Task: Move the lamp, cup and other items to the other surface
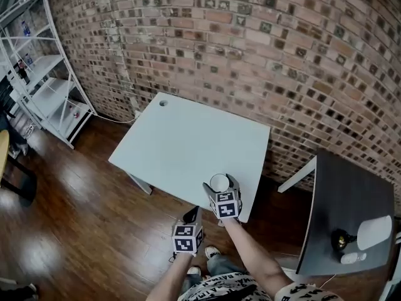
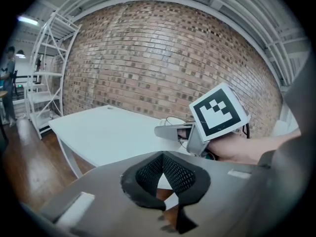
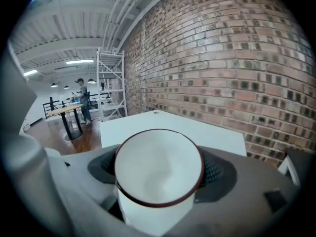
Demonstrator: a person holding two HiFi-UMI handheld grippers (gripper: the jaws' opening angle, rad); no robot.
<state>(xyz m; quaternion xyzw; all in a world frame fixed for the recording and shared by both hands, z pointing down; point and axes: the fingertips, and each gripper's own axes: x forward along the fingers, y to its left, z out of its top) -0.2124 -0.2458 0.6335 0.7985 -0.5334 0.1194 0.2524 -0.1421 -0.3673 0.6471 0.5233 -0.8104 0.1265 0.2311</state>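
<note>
A white cup with a dark red rim point(image 1: 219, 182) sits between the jaws of my right gripper point(image 1: 221, 187), which is shut on it over the near edge of the white table point(image 1: 182, 143). In the right gripper view the cup point(image 3: 158, 174) fills the space between the pads, mouth towards the camera. My left gripper point(image 1: 191, 216) hangs lower, off the table's front edge over the floor. Its pads point(image 2: 148, 174) meet with nothing between them. A small dark lamp-like item point(image 1: 341, 238) lies on the dark table point(image 1: 351, 193) at the right.
A white rounded object point(image 1: 374, 231) and a smaller white item point(image 1: 353, 258) lie next to the dark item. A white metal shelf rack point(image 1: 44, 86) stands at the far left by the brick wall. Wooden floor lies between the two tables. A person stands far off by a round table point(image 3: 66, 110).
</note>
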